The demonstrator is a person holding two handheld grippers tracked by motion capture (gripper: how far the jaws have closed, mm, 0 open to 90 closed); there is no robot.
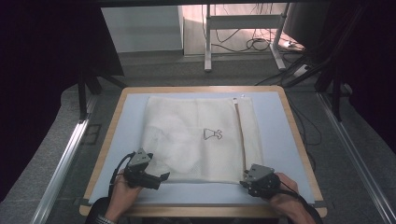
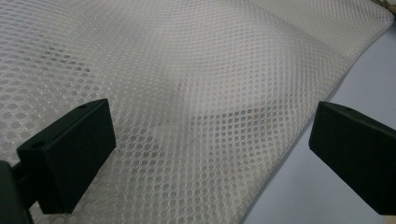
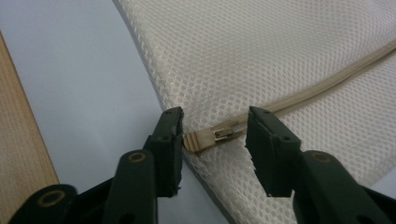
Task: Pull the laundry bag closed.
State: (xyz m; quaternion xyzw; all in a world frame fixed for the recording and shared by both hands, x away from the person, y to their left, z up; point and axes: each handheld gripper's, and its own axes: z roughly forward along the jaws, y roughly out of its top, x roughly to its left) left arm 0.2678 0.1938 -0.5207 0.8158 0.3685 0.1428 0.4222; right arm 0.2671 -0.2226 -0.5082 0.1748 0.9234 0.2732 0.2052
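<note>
Item: white mesh laundry bag (image 1: 196,140), lying flat on the pale blue mat (image 1: 275,140) of a wood-edged table (image 1: 299,140). It covers the middle of the mat, its near edge running between the two grippers. A small black garment symbol (image 1: 212,135) is printed near its centre. A beige zipper (image 1: 240,135) runs along its right-hand part from far edge to near edge.

Zipper pull (image 3: 219,135): beige tab with a metal slider, at the near end of the zipper, at the bag's near right corner. In the right gripper view it sits between the two black jaws, close to the left-hand one; neither pad presses on it.

Right gripper (image 1: 254,179): at the bag's near right corner, held in the person's right hand (image 1: 287,200). Jaws partly apart, straddling the zipper pull (image 3: 212,135), with a gap on the right-hand side of it.

Left gripper (image 1: 156,177): at the bag's near left part, held in the left hand (image 1: 122,193). Jaws spread wide over the mesh (image 2: 196,93), one over the fabric, the other over the mat beside the bag's edge; nothing clamped.

Surroundings: grey floor and a metal desk frame (image 1: 243,28) with cables beyond the table.
</note>
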